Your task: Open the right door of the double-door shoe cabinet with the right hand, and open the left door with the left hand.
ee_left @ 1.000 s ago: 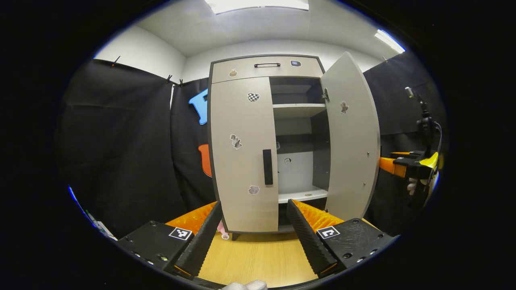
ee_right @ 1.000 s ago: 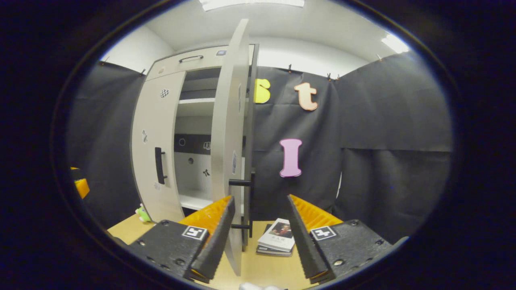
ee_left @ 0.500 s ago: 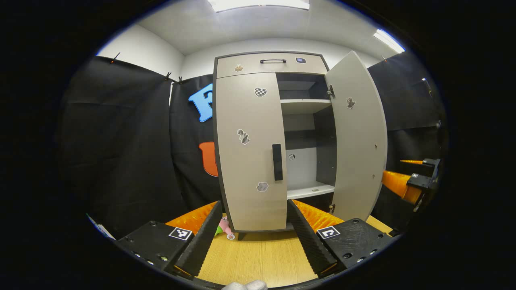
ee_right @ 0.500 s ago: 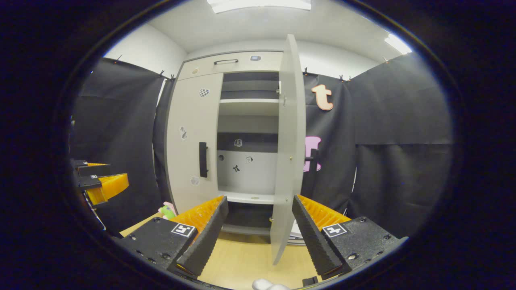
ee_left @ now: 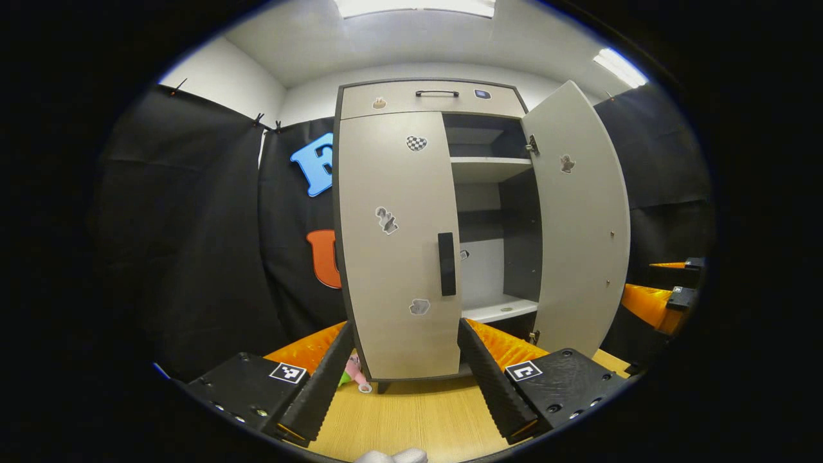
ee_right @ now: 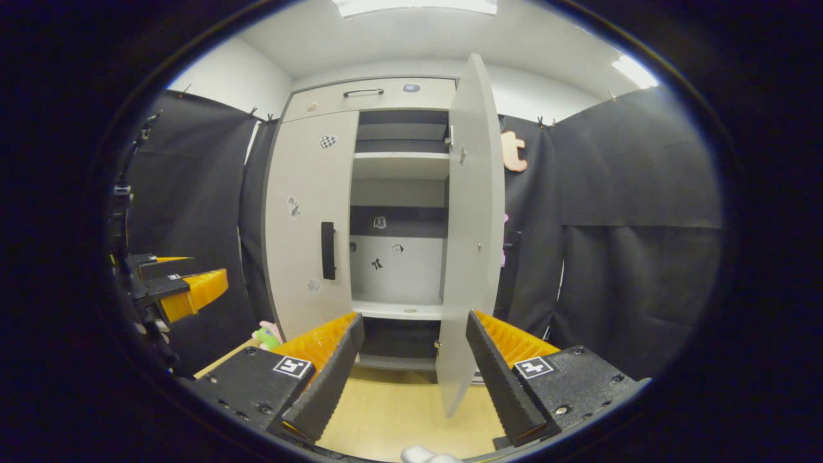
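On the bench (ee_left: 411, 411), the shoe cabinet's right door (ee_left: 582, 225) stands open, the left door (ee_left: 392, 244) closed. Both tools, left tool (ee_left: 398, 360) and right tool (ee_right: 415, 357), gape empty. Approaching off-line, the left tool could slip off the slim handle (ee_left: 446, 263).

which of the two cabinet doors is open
The right door is open, swung out to show the shelves. The left door, with its black handle, sits closed, flush with the drawer front above.
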### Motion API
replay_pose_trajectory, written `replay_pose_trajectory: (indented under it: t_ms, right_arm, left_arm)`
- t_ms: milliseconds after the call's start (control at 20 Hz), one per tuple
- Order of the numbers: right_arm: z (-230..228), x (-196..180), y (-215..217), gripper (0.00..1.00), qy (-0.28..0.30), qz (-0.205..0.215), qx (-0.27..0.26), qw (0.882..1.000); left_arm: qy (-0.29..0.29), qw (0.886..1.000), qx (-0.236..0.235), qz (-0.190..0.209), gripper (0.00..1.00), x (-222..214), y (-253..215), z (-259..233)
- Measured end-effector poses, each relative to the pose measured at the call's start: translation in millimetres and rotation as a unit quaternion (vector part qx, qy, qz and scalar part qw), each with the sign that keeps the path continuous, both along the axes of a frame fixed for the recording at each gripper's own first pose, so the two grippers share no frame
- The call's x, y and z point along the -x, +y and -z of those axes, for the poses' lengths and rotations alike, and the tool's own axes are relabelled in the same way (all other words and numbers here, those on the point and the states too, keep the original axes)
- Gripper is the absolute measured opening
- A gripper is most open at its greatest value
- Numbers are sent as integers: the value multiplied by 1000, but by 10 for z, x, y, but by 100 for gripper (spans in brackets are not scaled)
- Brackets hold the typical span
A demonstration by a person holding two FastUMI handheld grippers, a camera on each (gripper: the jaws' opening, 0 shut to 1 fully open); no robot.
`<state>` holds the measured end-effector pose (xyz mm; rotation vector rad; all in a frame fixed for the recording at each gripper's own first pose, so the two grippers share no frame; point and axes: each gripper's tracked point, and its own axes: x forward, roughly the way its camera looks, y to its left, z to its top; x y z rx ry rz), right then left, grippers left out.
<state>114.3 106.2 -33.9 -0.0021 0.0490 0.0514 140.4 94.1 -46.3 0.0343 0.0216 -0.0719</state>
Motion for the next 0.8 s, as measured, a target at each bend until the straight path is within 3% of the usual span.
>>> replay_pose_trajectory:
  t_ms: [500, 800]
  right_arm:
    - [-62, -3, -136, 99, 12, 42, 7, 999]
    - [-80, -71, -233, 100, 21, 63, 10, 998]
  left_arm:
    - [-17, 999, 16, 44, 96, -1597, -685, -32]
    - [-3, 999, 14, 40, 96, -2362, -922, 161]
